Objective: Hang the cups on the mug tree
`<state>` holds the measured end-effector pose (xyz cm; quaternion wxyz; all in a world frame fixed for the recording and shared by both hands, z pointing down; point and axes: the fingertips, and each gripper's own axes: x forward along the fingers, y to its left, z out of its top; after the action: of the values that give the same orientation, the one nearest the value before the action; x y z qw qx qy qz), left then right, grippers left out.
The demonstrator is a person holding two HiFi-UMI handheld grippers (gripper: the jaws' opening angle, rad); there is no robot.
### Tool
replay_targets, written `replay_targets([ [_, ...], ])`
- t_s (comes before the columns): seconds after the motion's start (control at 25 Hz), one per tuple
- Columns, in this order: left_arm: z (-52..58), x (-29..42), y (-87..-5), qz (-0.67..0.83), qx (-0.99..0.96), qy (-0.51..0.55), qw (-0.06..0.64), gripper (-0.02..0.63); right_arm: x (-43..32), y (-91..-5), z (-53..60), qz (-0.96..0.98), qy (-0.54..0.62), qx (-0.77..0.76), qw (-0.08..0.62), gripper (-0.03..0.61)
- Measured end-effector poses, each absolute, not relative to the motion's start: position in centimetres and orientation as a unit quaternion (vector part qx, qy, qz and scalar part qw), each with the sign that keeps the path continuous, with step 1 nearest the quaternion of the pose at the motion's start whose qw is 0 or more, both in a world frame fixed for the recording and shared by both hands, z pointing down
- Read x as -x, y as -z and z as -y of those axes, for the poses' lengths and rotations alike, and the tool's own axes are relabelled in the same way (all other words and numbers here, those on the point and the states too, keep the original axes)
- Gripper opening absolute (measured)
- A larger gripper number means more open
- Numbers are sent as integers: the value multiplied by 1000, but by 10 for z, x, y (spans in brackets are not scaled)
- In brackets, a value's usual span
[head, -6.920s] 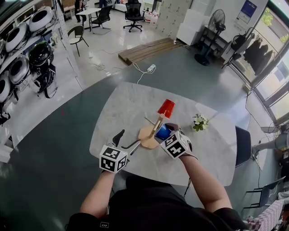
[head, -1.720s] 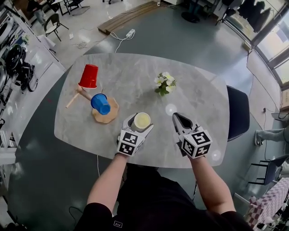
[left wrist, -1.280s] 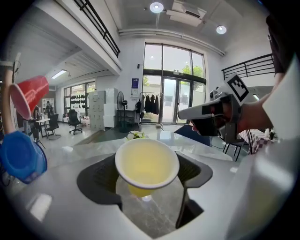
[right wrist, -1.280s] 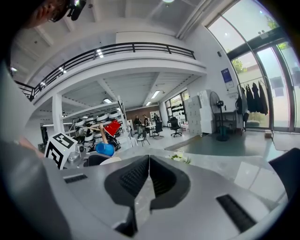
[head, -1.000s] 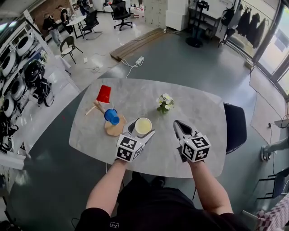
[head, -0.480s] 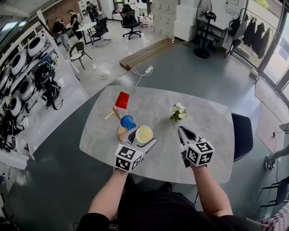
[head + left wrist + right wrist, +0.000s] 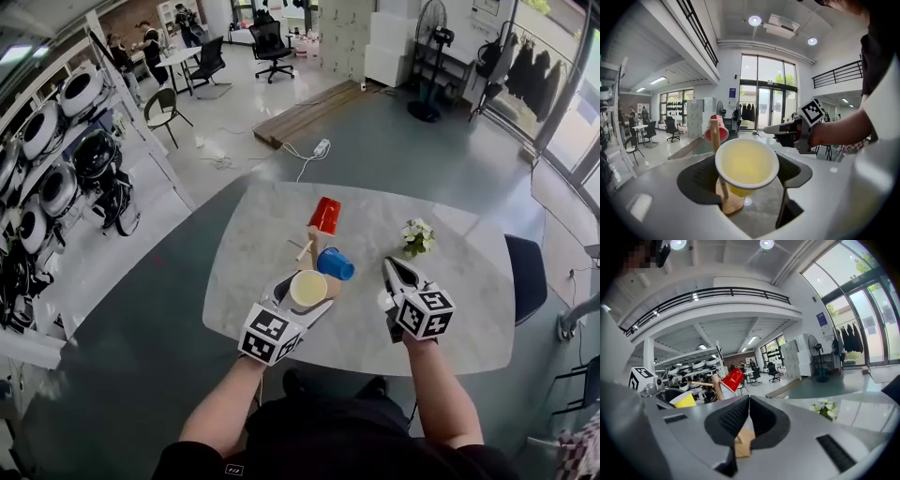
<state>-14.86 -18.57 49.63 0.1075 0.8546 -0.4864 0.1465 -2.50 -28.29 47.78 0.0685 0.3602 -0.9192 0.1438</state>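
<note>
Yellow cup (image 7: 308, 287), dead centre of the head view, is clamped in the left gripper (image 7: 304, 295) just below the mug tree (image 7: 312, 247), probably aiming for a free peg near the red cup (image 7: 324, 215) and blue cup (image 7: 336, 264), while the right gripper (image 7: 391, 266) sits pinched closed, empty.

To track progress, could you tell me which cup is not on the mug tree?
The yellow cup, held in the left gripper; the red cup and blue cup hang there.
</note>
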Motion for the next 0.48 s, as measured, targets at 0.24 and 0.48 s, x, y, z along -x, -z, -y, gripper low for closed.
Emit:
replay_targets([
  [0.24,175,206,-496,464,-865,-163,100,368,74,-472,257,911,-137,-382,71,14],
  [0.48,184,230,-491,462,-864,-175,91,370,78,-464,243,906,-131,-395,79,14],
])
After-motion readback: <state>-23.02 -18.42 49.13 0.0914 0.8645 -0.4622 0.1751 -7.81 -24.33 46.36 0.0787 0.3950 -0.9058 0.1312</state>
